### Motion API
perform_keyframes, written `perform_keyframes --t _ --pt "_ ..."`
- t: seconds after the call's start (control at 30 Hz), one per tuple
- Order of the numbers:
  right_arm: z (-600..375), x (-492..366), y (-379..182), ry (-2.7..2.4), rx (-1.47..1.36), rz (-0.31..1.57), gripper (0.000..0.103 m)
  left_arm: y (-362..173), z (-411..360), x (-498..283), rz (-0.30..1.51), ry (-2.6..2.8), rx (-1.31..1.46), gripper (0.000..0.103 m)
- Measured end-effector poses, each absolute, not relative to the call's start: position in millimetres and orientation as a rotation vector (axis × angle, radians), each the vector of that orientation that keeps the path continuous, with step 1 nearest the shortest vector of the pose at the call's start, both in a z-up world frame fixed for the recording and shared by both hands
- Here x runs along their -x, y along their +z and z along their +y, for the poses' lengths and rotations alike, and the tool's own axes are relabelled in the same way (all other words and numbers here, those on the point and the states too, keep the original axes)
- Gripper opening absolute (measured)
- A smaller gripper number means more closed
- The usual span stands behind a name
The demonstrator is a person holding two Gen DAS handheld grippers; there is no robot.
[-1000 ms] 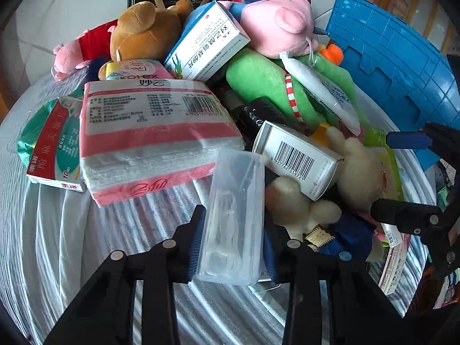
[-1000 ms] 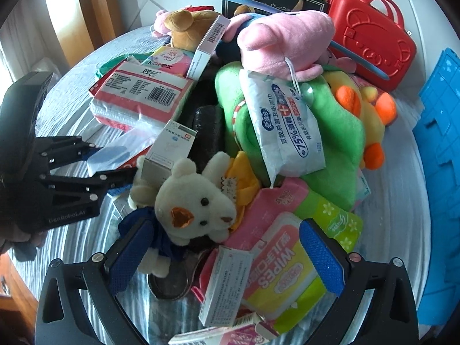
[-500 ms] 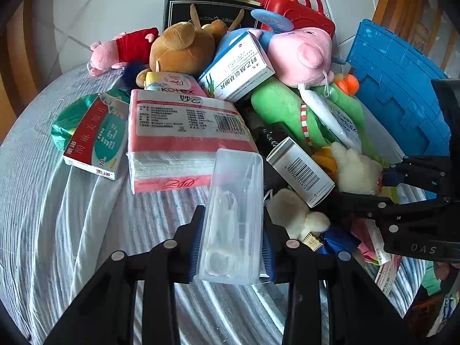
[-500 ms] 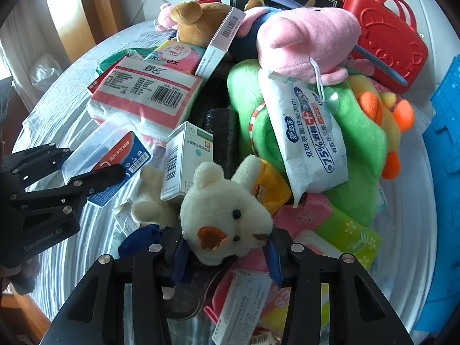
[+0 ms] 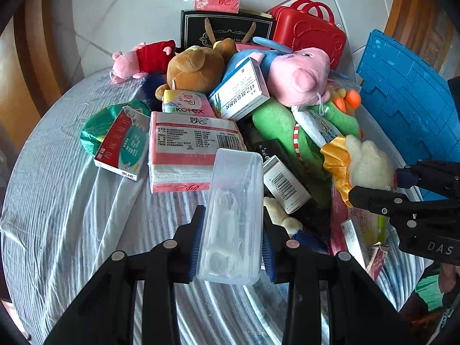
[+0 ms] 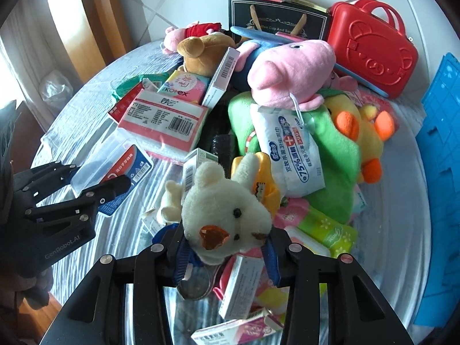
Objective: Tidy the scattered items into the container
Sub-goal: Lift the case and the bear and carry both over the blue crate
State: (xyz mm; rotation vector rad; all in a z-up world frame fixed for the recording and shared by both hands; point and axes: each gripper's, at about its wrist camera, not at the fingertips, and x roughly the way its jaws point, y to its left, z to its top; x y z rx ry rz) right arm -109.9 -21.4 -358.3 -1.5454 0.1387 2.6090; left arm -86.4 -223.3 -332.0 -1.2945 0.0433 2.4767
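The left gripper [image 5: 233, 247] is clamped on a clear plastic rectangular case [image 5: 234, 215], its 2 blue pads pressing the case's long sides; the case is tilted, its far end over the pink-and-white wrapped tissue pack [image 5: 189, 149]. In the right wrist view the same case [image 6: 115, 166] shows a red and blue label on its underside. The right gripper [image 6: 227, 253] holds a cream plush teddy bear with an orange nose [image 6: 227, 215], its pads squeezing the bear just below the head. The bear's yellow frill lies against the white wet-wipe pouch [image 6: 290, 149], which rests on a green plush toy [image 6: 336, 155]. A pink plush pig [image 6: 290, 72] tops the pile at the far middle, with a brown plush bear [image 6: 201, 51] to its left and a red plastic toy suitcase [image 6: 371, 49] far right. The blue plastic container [image 5: 411, 95] stands at the right edge of the grey-clothed table [image 5: 72, 215], just beside the pile.
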Motion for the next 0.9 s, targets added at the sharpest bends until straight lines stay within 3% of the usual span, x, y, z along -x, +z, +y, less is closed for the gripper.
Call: perform_keyframes --t 0.9 --pt "-3 81 -214 2.757 1.391 0.189 0.042 -156 -208 60 -0.002 2.7 1.318 0.034"
